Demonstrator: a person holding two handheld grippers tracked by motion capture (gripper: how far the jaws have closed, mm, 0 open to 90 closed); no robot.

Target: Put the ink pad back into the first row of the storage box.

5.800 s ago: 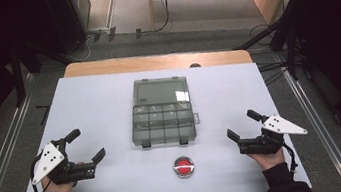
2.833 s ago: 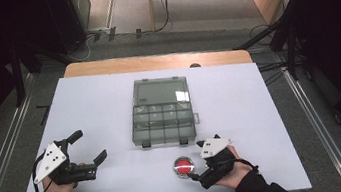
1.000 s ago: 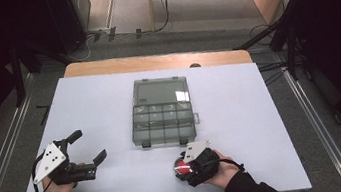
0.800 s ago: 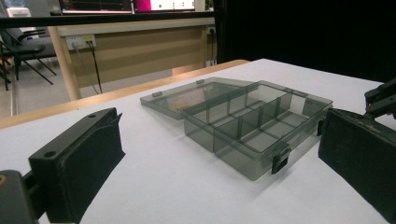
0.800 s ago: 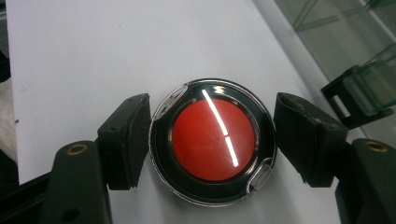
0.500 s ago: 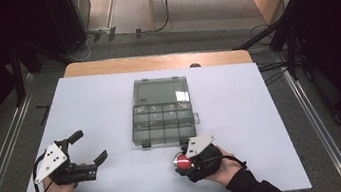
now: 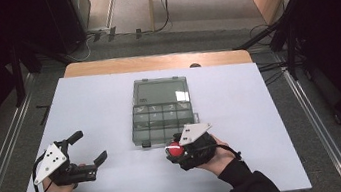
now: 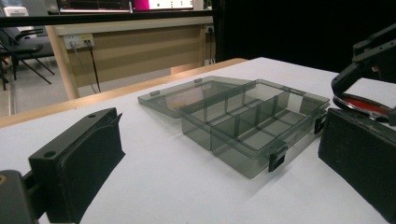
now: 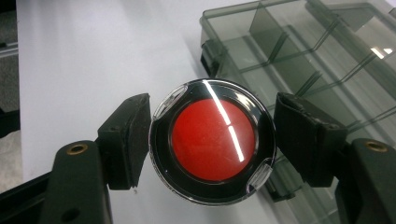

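1. Two tongs in play: right tongs sit around the round red-centred disc, jaws spread on either side; left jaw touches or nearly touches the rim, right jaw shows a small gap, so not clamped yet.
2. Disc has a black ring and clear rim, and lies on the white tabletop just beside the near edge of the compartment box, near its front latch.
3. Left tongs rest on the tabletop at the near left, jaws wide open, holding nothing, well apart from the box.
4. Box of smoky clear plastic stands open, lid flat behind it; the compartments look empty in the left gripper view.
5. Progress, my guess: early. Approach done, grip just forming; lift and placing into a compartment still left.
6. Obstacles: box front wall and latch sit right next to the disc, so the right jaw has little room; dividers could catch the disc on placing.
7. Beyond the tabletop: wooden edge, cables on floor.
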